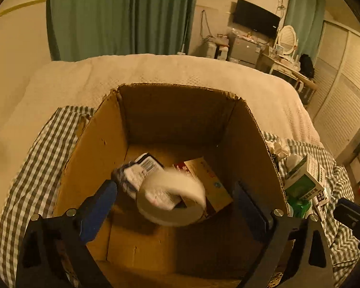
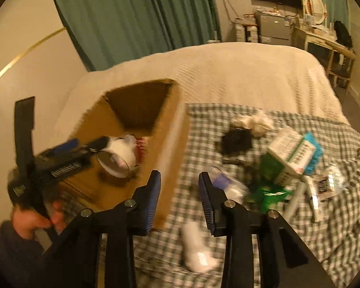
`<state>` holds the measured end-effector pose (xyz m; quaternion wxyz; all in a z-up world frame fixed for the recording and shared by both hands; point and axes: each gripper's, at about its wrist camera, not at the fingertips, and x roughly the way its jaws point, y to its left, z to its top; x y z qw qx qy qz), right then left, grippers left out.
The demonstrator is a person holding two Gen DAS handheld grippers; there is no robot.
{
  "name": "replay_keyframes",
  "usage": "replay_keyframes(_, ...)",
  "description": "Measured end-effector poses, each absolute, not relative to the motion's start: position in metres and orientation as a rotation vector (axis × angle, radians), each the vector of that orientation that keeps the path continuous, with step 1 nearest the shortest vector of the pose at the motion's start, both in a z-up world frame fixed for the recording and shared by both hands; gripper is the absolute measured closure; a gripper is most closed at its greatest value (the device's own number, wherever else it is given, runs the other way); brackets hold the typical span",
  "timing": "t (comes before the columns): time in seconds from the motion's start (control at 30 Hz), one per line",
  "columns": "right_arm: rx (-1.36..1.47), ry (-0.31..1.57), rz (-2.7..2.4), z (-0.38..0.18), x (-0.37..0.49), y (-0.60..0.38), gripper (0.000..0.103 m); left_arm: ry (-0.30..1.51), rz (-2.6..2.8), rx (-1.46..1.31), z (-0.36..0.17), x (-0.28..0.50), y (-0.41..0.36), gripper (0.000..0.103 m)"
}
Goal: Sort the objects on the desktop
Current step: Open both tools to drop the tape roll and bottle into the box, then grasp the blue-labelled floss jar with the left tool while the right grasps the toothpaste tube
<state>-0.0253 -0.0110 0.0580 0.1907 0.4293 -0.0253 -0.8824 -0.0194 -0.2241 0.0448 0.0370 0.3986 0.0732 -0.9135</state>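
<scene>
your left gripper [image 1: 175, 206] gapes wide over the box [image 1: 252, 129], tape roll [image 1: 172, 199] blurred between its jaws (mid-drop?); it may bounce out toward 3 o'clock. your right gripper [image 2: 180, 199] hangs apart, empty.

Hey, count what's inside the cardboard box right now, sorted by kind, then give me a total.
Tape roll: 1, blurred, between the open left gripper fingers
Barcoded packet: 1
Flat tan carton: 1
Total: 3 visible in the cardboard box; anything beneath them is hidden.
</scene>
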Motion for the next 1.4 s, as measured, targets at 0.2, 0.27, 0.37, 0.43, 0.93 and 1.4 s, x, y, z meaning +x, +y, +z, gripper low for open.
replay_keyframes(0.2, 1.243, -0.069, -2.568, 0.052, -0.014, 0.053, 0.071, 0.26, -2.909, 1.133, 0.076, 0.003, -0.191, 0.003)
replay_keyframes(0.27, 1.237, -0.049, -2.604, 0.056, -0.009, 0.075, 0.068, 0.249, -2.957, 1.119, 0.086, 0.01, -0.169, 0.002)
replay_keyframes(0.37, 1.217, -0.034, -2.671, 0.065, -0.001, 0.11, 0.054, 0.222, -3.037, 1.119, 0.096, 0.018, -0.128, 0.0)
replay_keyframes(0.43, 1.199, -0.039, -2.714, 0.072, 0.006, 0.134, 0.049, 0.206, -3.067, 1.124, 0.095, 0.02, -0.1, 0.0)
replay_keyframes(0.93, 1.264, -0.123, -2.759, 0.009, 0.023, 0.23, 0.043, -0.022, -3.088, 1.243, -0.003, 0.004, -0.009, 0.0)
replay_keyframes(1.4, 1.339, -0.106, -2.622, -0.047, -0.043, 0.209, 0.043, -0.11, -3.05, 1.334, -0.051, -0.039, -0.011, 0.0)
